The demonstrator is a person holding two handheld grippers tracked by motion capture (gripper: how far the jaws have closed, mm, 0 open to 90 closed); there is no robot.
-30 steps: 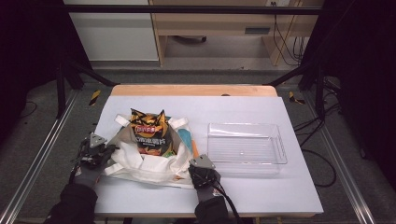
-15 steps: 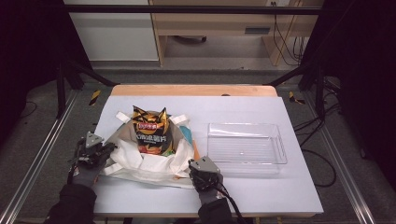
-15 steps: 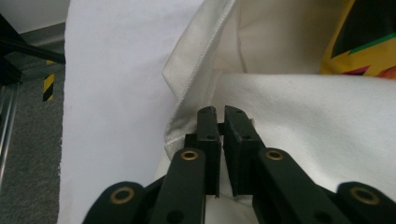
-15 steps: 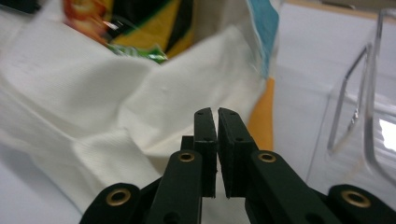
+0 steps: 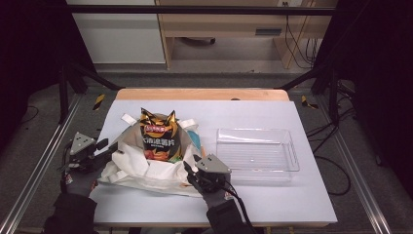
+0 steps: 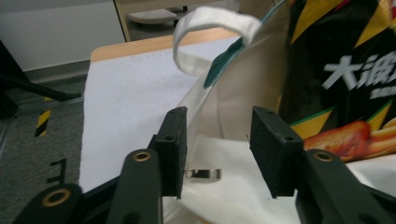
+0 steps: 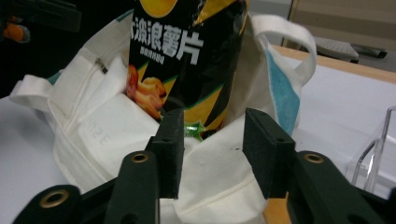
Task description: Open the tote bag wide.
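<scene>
A white cloth tote bag lies slumped on the table with a black-and-orange chip bag standing upright in its mouth. My left gripper is at the bag's left rim. Its jaws have just been opening and stand apart, with cloth behind the gap but not pinched. A bag handle loops above it, and the chip bag is at the right. My right gripper is at the bag's front right. Its jaws have also just been opening and face the chip bag without gripping the cloth.
A clear plastic tray sits right of the bag, close to my right gripper, and its corner shows in the right gripper view. The white table has bare room at the front right and behind the bag. Metal frame rails run along both sides.
Both grippers have lifted a little at the bag's sides and their jaws have come apart, letting go of the cloth. The bag and chip bag stay where they were.
</scene>
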